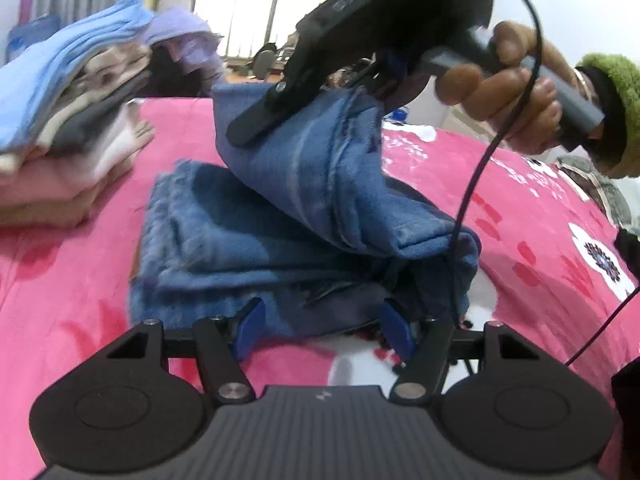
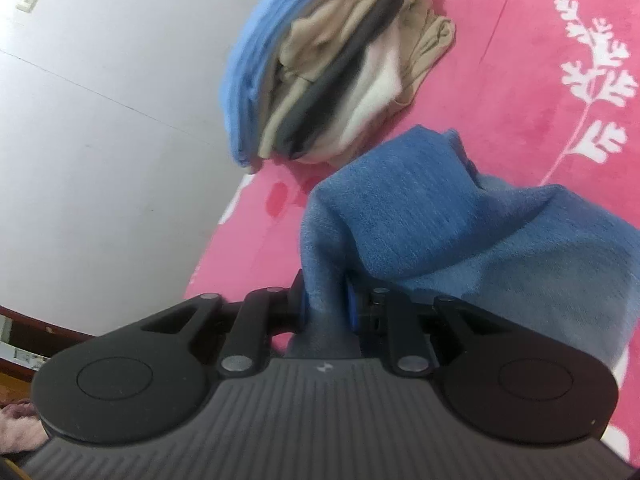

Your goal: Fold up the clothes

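The right gripper (image 2: 326,304) pinched the jeans (image 1: 304,216) flap; the left gripper (image 1: 324,326) stood spread; better to lay it flat, edges aligned.

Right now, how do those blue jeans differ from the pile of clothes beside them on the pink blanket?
The jeans are one blue denim garment; the pile holds several, light blue, beige, grey and white. The jeans are half folded, one end lifted by the right gripper, its jaws shut on the cloth; the pile lies flat, untouched. The left gripper is open at the jeans' near edge. Both rest on the blanket.
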A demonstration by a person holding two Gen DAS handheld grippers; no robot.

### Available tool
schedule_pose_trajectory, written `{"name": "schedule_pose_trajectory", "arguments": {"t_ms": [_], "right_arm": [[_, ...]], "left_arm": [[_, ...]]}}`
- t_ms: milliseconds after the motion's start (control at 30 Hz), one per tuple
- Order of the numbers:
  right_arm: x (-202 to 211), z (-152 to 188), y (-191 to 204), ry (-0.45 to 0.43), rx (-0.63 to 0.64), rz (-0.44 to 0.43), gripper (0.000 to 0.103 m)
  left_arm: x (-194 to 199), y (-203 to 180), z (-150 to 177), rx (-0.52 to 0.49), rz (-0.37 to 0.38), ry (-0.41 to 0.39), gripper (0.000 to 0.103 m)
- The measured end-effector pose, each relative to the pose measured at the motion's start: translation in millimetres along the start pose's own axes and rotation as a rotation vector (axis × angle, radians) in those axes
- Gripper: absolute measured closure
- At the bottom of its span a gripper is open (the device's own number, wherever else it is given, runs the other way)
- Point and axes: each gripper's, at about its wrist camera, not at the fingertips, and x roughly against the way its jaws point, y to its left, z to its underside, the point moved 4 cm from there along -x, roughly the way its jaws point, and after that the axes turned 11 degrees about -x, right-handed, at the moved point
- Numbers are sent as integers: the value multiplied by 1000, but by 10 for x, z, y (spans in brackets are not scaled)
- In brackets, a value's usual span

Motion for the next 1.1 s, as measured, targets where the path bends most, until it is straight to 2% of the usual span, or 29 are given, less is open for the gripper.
{"name": "schedule_pose_trajectory", "arguments": {"t_ms": [100, 233, 300, 367, 400, 567, 767, 833, 900, 933, 1033, 1100], "right_arm": [[-189, -44, 13, 13, 8, 46, 86], [-388, -61, 120, 50, 32, 149, 80], [-408, -60, 237, 57, 57, 161, 65], [-393, -65, 374, 47, 78, 146, 57], [-384, -74, 425, 42, 81, 134, 56], [-304, -114, 569, 22, 75, 82, 55], [121, -5, 406, -16, 62, 37, 56], [238, 25, 345, -29, 68, 47, 60], [317, 92, 256, -35, 74, 83, 71], [349, 127, 212, -33, 72, 92, 72], [451, 232, 101, -39, 78, 121, 75], [472, 239, 61, -56, 107, 147, 75]], "left_arm": [[155, 49, 43, 34, -41, -17, 38], [373, 91, 42, 92, -63, -54, 38], [422, 125, 17, 123, -49, -73, 38], [427, 157, 3, 161, -42, -80, 38], [433, 167, -1, 182, -39, -83, 38], [408, 326, 21, 308, -46, -105, 35], [454, 607, 40, 494, -12, -159, 36], [468, 671, 26, 538, 6, -181, 35], [443, 711, -12, 556, 10, -191, 36], [411, 711, -46, 557, 12, -188, 37], [272, 696, -146, 547, 12, -158, 46], [193, 693, -160, 531, -25, -137, 67]]}}
